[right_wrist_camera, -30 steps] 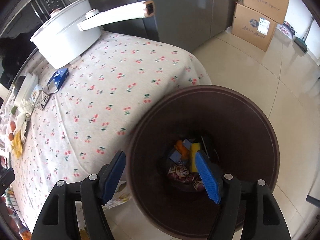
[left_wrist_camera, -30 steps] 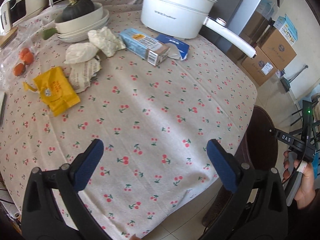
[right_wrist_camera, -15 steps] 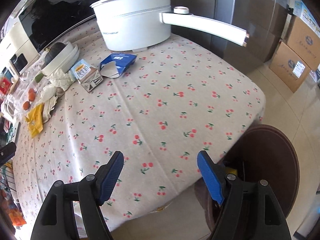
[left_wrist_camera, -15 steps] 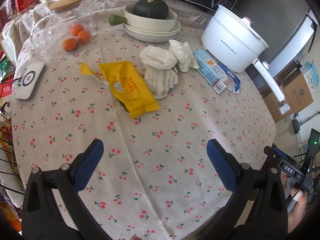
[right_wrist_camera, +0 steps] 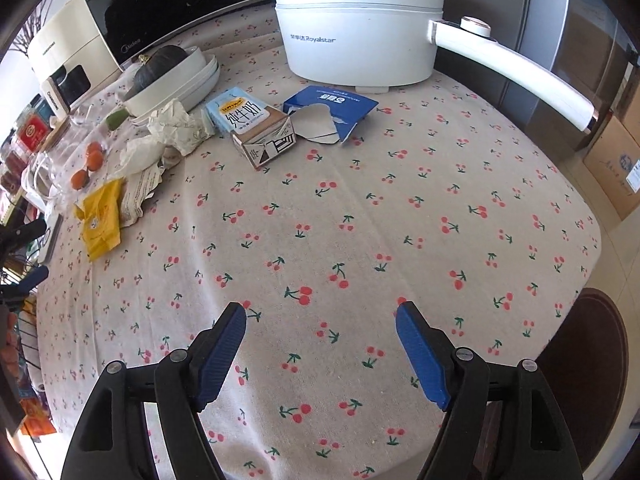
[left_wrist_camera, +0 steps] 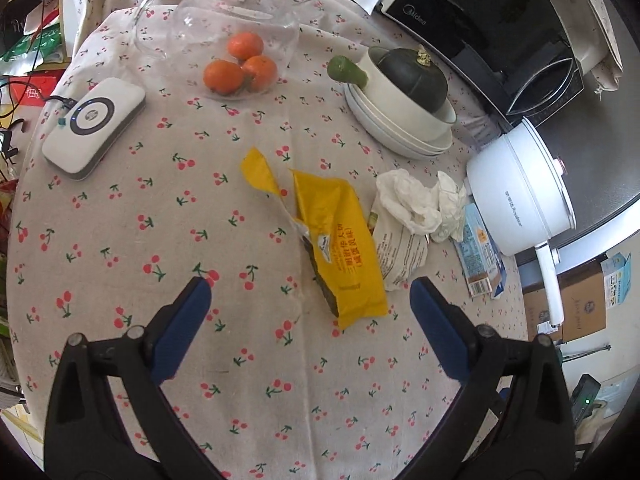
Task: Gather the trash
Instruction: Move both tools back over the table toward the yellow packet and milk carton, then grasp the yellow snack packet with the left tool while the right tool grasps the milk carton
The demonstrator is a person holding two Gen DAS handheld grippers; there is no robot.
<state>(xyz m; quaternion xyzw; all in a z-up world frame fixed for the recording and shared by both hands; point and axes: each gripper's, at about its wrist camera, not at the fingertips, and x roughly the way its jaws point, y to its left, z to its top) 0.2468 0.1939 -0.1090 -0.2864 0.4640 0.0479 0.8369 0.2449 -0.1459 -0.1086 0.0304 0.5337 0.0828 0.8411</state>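
A torn yellow snack wrapper [left_wrist_camera: 340, 252] lies on the cherry-print tablecloth, just ahead of my open, empty left gripper [left_wrist_camera: 310, 296]. Beside it lie a printed paper wrapper [left_wrist_camera: 400, 252], crumpled white tissues [left_wrist_camera: 416, 200] and a light-blue milk carton [left_wrist_camera: 478, 252]. In the right wrist view the milk carton [right_wrist_camera: 256, 128] and a torn blue box [right_wrist_camera: 332, 110] lie far ahead of my open, empty right gripper [right_wrist_camera: 320, 324]; the yellow wrapper [right_wrist_camera: 100, 220] and tissues [right_wrist_camera: 172, 128] lie at the left. The brown trash bin [right_wrist_camera: 592, 360] stands by the table's right edge.
A white electric pot [right_wrist_camera: 360, 24] with a long handle stands at the back. Stacked bowls with a dark squash [left_wrist_camera: 404, 92], a glass jar over oranges [left_wrist_camera: 240, 68] and a white charger pad [left_wrist_camera: 94, 128] are on the table. Cardboard boxes [left_wrist_camera: 568, 312] stand on the floor.
My left gripper has swung left and closer to the yellow wrapper. My right gripper has moved from over the trash bin to above the table, facing the carton and blue box.
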